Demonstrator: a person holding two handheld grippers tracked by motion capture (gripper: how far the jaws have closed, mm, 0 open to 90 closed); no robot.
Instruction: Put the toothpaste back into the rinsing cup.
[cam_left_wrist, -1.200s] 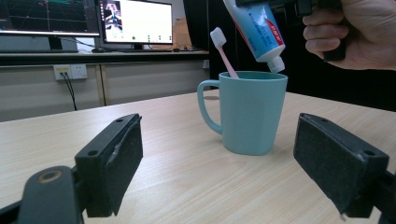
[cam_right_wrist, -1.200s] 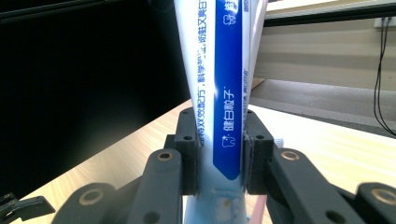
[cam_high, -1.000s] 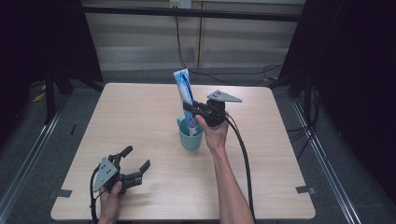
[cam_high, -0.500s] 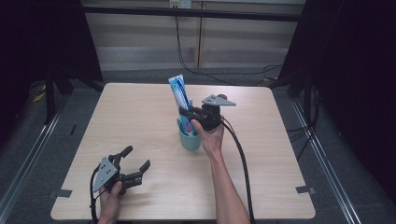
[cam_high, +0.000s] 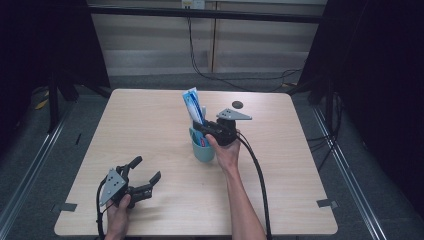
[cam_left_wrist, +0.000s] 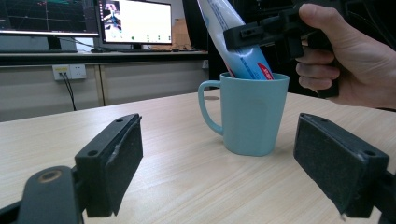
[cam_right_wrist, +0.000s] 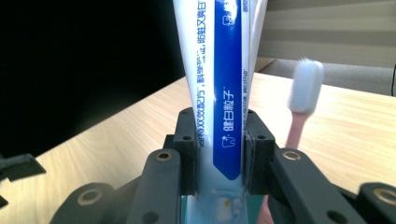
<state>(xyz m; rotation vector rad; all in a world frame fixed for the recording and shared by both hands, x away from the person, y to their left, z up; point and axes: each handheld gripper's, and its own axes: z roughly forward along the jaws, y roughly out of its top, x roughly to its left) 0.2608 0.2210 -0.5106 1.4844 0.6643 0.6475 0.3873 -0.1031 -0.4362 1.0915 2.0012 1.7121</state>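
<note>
Right hand-held gripper (cam_high: 204, 131) clamped on toothpaste tube (cam_right_wrist: 219, 88), cap end inside mug (cam_left_wrist: 250, 114); lower straight, clear the toothbrush (cam_right_wrist: 303, 93), then release. Left hand-held gripper (cam_high: 145, 175) apart, idle.

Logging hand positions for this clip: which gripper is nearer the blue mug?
Right. The right gripper is directly over the mug, clamping the toothpaste tube that stands in it. The left gripper sits open, apart, at the table's near-left.

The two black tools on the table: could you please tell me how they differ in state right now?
The right tool is shut on the blue-and-white toothpaste tube, above the light blue mug; the left tool is open and holds nothing. The right is raised; the left sits low by the wooden table edge. Each is hand-held.
</note>
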